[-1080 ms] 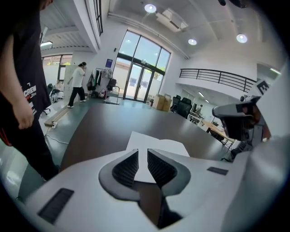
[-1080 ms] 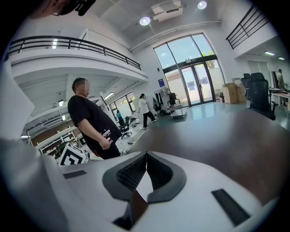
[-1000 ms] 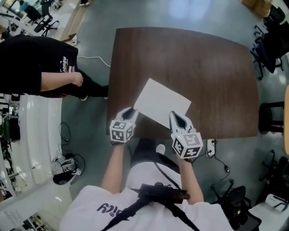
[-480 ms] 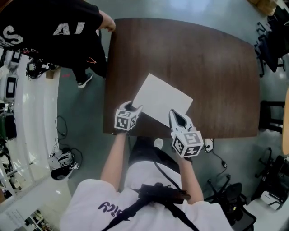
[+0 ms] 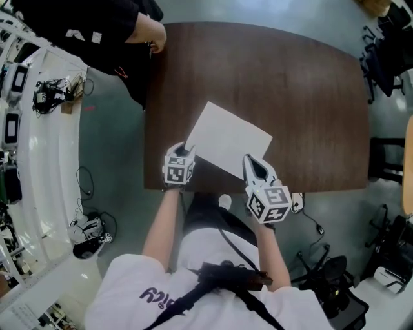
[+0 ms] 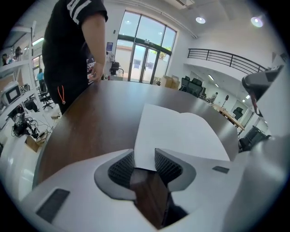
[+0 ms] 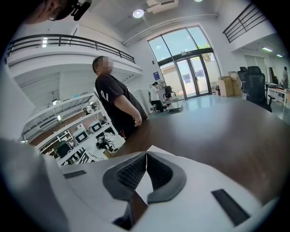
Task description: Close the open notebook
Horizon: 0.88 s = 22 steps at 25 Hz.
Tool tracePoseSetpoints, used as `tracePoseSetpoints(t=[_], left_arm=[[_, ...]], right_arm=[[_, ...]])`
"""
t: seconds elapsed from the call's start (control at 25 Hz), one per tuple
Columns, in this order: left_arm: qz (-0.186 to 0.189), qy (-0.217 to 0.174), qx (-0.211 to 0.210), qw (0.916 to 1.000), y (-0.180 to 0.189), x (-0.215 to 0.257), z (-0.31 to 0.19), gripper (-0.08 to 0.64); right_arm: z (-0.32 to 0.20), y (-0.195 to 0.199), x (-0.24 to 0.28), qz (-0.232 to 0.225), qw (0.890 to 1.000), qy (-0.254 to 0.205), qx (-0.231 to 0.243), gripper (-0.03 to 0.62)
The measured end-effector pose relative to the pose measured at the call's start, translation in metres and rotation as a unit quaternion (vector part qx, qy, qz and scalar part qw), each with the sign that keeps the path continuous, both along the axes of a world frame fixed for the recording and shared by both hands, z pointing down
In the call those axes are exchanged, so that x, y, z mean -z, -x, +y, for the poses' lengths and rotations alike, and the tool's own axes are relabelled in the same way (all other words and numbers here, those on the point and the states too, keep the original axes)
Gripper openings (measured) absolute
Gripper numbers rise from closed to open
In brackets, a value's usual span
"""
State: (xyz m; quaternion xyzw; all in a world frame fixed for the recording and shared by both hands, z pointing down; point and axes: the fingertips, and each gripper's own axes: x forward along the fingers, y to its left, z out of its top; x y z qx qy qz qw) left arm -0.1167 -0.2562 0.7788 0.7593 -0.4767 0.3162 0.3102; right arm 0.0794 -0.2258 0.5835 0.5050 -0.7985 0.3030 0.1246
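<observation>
A white notebook (image 5: 229, 138) lies flat and askew near the front edge of the brown table (image 5: 290, 84), showing only plain white. My left gripper (image 5: 186, 149) sits low at its near-left corner. In the left gripper view that corner (image 6: 181, 136) lies between the jaws of the left gripper (image 6: 145, 156); the jaws have just been closing, and a gap still shows at the pads. My right gripper (image 5: 249, 161) hovers at the notebook's near edge, its tips meeting, shut (image 7: 146, 154), with white page (image 7: 142, 186) visible beneath.
A person in black (image 5: 97, 19) stands at the table's far-left corner with a hand (image 5: 155, 38) at its edge. Office chairs (image 5: 387, 58) stand to the right. A cable and plug (image 5: 298, 205) hang at the table's near edge. Shelves with equipment (image 5: 26, 97) line the left.
My left gripper has dropped and slid forward onto the notebook's near-left corner. The person in black walked from the left side to the table's far-left corner. The right gripper barely moved.
</observation>
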Motion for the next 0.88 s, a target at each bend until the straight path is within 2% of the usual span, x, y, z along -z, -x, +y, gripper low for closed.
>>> tracePoseSetpoints(t=[0.32, 0.6, 0.88], left_arm=[[0.017, 0.009, 0.027, 0.9994, 0.005, 0.009, 0.004, 0.078], [0.042, -0.019, 0.029, 0.9985, -0.005, 0.042, 0.009, 0.04], [0.045, -0.065, -0.001, 0.9969, -0.03, 0.088, 0.028, 0.04]], right_arm=[[0.009, -0.007, 0.006, 0.001, 1.0, -0.006, -0.005, 0.005], [0.015, -0.01, 0.014, -0.007, 1.0, -0.016, -0.012, 0.005], [0.026, -0.023, 0.029, -0.014, 0.999, -0.033, -0.028, 0.005]])
